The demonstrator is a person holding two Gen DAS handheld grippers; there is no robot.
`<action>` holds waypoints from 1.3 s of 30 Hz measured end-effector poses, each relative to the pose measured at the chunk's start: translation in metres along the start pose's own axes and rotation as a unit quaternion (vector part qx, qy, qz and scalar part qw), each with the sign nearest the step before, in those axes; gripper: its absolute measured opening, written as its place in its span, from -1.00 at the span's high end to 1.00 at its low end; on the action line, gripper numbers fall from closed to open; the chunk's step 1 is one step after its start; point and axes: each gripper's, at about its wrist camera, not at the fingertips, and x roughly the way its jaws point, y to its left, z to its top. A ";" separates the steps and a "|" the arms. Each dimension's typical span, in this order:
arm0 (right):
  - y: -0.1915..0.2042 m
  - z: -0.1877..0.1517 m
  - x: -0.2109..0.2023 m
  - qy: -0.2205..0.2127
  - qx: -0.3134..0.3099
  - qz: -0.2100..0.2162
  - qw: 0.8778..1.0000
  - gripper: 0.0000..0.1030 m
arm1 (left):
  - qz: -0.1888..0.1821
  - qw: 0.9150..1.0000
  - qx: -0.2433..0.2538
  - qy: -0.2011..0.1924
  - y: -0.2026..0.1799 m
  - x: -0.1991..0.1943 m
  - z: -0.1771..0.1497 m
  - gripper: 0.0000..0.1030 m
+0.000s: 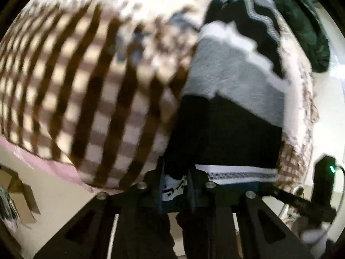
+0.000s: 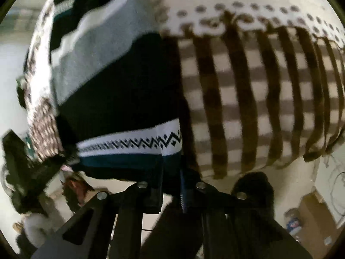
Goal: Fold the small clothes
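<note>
A knitted garment (image 1: 228, 116) in black, grey and white bands with a zigzag hem stripe lies on a brown-and-cream checked blanket (image 1: 90, 90). My left gripper (image 1: 175, 185) is shut on the garment's hem edge. In the right wrist view the same garment (image 2: 120, 99) fills the left half, on the checked blanket (image 2: 258, 99). My right gripper (image 2: 171, 179) is shut on the hem by the zigzag stripe (image 2: 138, 144). Both views are motion-blurred.
A pink sheet edge (image 1: 54, 164) shows under the blanket. A dark green cloth (image 1: 306, 32) lies at the far right. The other gripper's black body (image 1: 321, 185) is at the right; it also shows in the right wrist view (image 2: 19, 164). Cardboard boxes (image 2: 310, 211) stand on the floor.
</note>
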 end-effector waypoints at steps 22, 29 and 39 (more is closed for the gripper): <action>0.048 0.339 -0.119 -0.154 0.032 0.088 0.984 -0.28 | -0.056 0.993 0.012 -0.103 -0.113 0.013 0.406 -0.27; 0.062 0.428 -0.105 -0.131 0.032 0.128 0.982 0.56 | -0.029 0.985 0.073 -0.154 -0.121 0.014 0.422 0.92; 0.089 0.459 -0.087 -0.113 0.001 0.087 0.990 0.60 | -0.061 0.993 0.024 -0.093 -0.090 0.041 0.457 0.74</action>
